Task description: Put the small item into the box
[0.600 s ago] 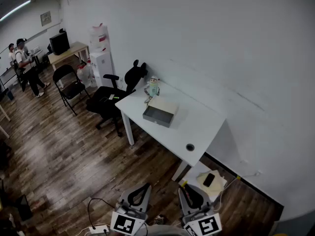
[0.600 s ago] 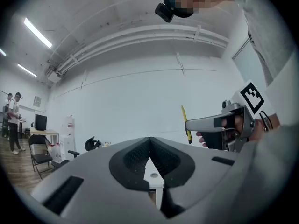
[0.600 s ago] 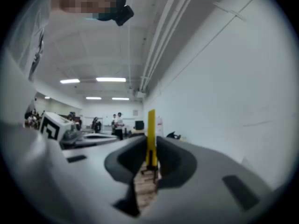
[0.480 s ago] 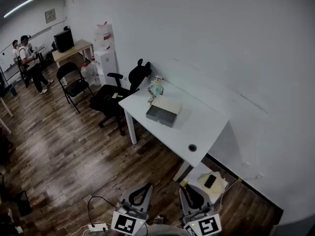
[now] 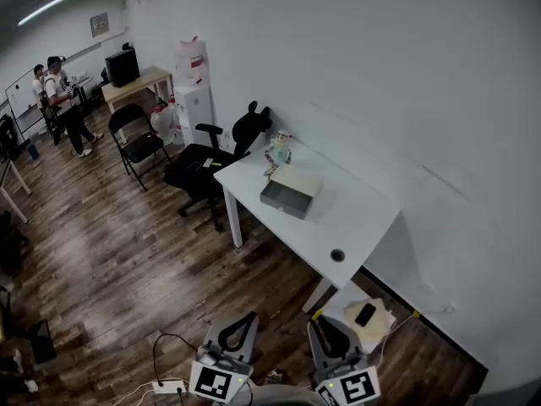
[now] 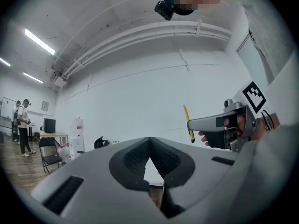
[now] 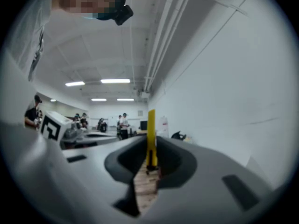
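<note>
A white table (image 5: 355, 218) stands against the wall, well ahead of me. On it lies an open grey box (image 5: 287, 196), and a small toy figure (image 5: 278, 150) stands just behind it. Both grippers hang low at the bottom edge, far from the table. My left gripper (image 5: 237, 335) (image 6: 149, 141) has its jaws together with nothing between them. My right gripper (image 5: 331, 338) (image 7: 150, 141) is shut on a thin yellow strip (image 7: 151, 134) that sticks out past its tips; the yellow strip (image 6: 188, 122) also shows in the left gripper view.
A black office chair (image 5: 211, 150) and a folding chair (image 5: 135, 142) stand left of the table. A water dispenser (image 5: 193, 91) is by the wall. A low white stand with a phone (image 5: 365, 314) sits under the table's near end. Two people (image 5: 59, 100) stand far left. A power strip (image 5: 166, 386) lies on the floor.
The head view has swung a little left, so the table and chairs sit slightly further right in the picture. Both grippers keep their places and their jaws.
</note>
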The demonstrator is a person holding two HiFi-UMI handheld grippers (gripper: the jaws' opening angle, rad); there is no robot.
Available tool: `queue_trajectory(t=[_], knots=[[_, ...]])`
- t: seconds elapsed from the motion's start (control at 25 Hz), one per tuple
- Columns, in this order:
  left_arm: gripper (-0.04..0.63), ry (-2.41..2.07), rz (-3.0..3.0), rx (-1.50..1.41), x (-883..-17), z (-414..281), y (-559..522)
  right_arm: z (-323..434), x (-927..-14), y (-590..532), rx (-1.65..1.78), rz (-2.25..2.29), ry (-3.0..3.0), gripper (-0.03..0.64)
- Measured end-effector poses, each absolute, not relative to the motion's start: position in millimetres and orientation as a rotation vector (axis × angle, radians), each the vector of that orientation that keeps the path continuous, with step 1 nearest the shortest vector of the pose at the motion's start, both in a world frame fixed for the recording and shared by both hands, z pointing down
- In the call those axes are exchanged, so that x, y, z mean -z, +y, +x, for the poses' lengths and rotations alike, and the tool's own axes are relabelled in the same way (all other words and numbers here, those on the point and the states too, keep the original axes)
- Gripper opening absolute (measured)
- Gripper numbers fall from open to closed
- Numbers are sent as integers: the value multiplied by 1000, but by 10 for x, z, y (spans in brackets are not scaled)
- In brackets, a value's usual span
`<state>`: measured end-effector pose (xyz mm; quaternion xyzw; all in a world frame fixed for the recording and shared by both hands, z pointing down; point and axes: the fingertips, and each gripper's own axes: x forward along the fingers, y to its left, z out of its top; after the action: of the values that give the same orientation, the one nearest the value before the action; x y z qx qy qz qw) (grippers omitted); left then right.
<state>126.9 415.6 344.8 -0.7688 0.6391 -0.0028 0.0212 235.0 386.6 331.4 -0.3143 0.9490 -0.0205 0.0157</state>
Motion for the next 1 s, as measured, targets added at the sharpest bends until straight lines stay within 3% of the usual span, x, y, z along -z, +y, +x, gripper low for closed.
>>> queue_trajectory(t=[1.0], knots=[[31,2016,-2328,30,-3536,940,3640,2104,-3501,3345,64,-1009,2977,86]])
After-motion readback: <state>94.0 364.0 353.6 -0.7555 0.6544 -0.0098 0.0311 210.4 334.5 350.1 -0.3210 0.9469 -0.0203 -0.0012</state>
